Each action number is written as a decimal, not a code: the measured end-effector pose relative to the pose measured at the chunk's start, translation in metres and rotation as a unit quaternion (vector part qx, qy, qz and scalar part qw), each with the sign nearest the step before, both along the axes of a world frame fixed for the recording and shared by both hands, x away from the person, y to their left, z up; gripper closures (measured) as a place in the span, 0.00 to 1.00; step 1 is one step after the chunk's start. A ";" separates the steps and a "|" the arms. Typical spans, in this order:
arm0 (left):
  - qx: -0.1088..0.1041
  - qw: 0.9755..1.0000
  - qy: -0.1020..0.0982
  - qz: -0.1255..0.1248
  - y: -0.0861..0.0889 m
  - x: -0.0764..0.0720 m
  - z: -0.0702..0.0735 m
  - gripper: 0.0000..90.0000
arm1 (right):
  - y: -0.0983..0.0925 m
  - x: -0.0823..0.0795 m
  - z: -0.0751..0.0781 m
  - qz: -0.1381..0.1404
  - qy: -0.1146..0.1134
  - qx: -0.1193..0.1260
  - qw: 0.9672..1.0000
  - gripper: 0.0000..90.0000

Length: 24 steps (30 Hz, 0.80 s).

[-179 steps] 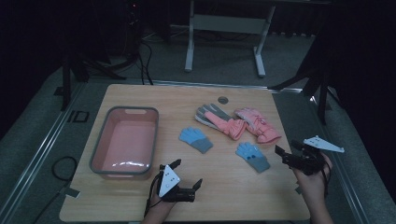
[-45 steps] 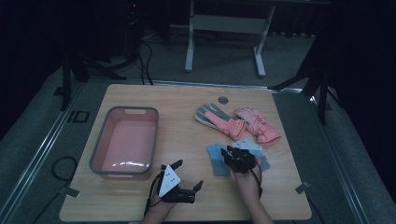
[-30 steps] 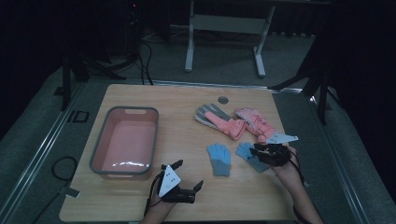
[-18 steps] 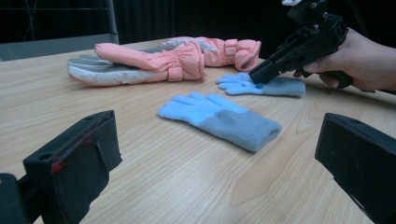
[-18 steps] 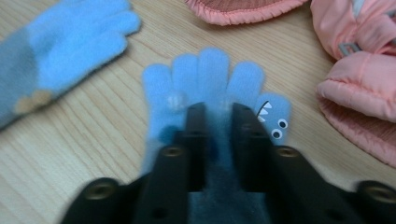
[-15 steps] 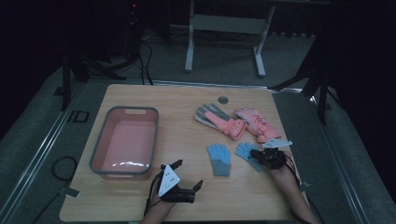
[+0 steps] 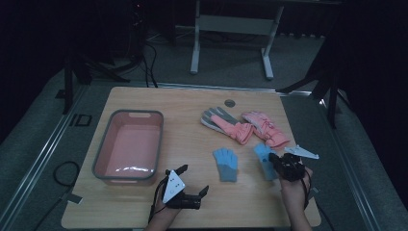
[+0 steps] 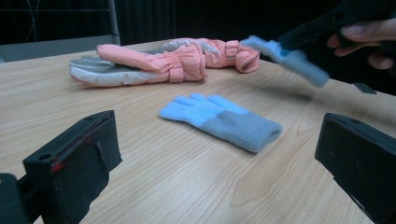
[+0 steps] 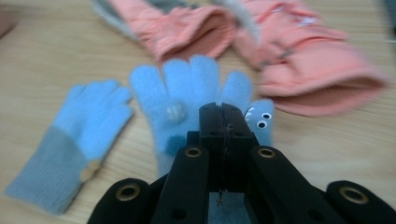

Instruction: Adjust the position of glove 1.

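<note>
Right gripper (image 9: 222, 109) clamped on a blue glove (image 9: 187, 91)
Its jaws have just closed, pinching the knit; a second blue glove (image 9: 74, 140) lies left, pink mittens (image 9: 261, 42) beyond.

You have 2 small blue knit gloves with grey cuffs: 1 blue glove (image 7: 226, 164) lying flat and 1 more blue glove (image 7: 263, 158) at your right gripper (image 7: 278, 160). You have 2 pink ski gloves: 1 palm-up pink glove (image 7: 227, 123) showing grey, and 1 other pink glove (image 7: 265, 129) beside it. You have 1 pink tub (image 7: 129, 146), 1 table (image 7: 187, 115), and 2 grippers counting your left gripper (image 7: 192, 184).
</note>
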<state>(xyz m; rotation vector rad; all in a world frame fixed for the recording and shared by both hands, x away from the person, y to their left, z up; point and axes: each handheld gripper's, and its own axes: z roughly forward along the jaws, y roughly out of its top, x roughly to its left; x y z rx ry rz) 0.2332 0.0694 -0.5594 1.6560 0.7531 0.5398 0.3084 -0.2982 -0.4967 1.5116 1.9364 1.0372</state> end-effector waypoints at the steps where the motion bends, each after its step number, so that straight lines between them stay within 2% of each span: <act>1: 0.000 1.000 0.001 0.000 0.000 0.000 0.000 0.00 | 0.000 -0.003 0.002 -0.016 -0.003 0.006 1.000 0.99; 7: 0.002 1.000 -0.002 0.000 0.000 -0.001 0.000 0.00 | -0.003 -0.008 -0.004 -0.078 0.007 0.007 0.997 0.99; 13: 0.004 1.000 -0.004 0.000 -0.001 -0.001 0.000 0.00 | 0.000 -0.007 -0.019 -0.097 0.018 0.012 0.995 0.99; 18: 0.006 1.000 -0.005 0.000 -0.001 -0.001 0.000 0.00 | 0.005 -0.003 -0.030 -0.108 0.018 -0.002 0.994 0.99; 20: 0.007 1.000 -0.005 0.001 -0.001 -0.001 0.000 0.00 | 0.005 -0.001 -0.035 -0.108 0.023 0.005 0.994 0.99; 24: 0.006 1.000 -0.005 0.001 -0.001 -0.001 0.000 0.00 | 0.006 0.001 -0.042 -0.121 0.020 0.011 0.992 0.99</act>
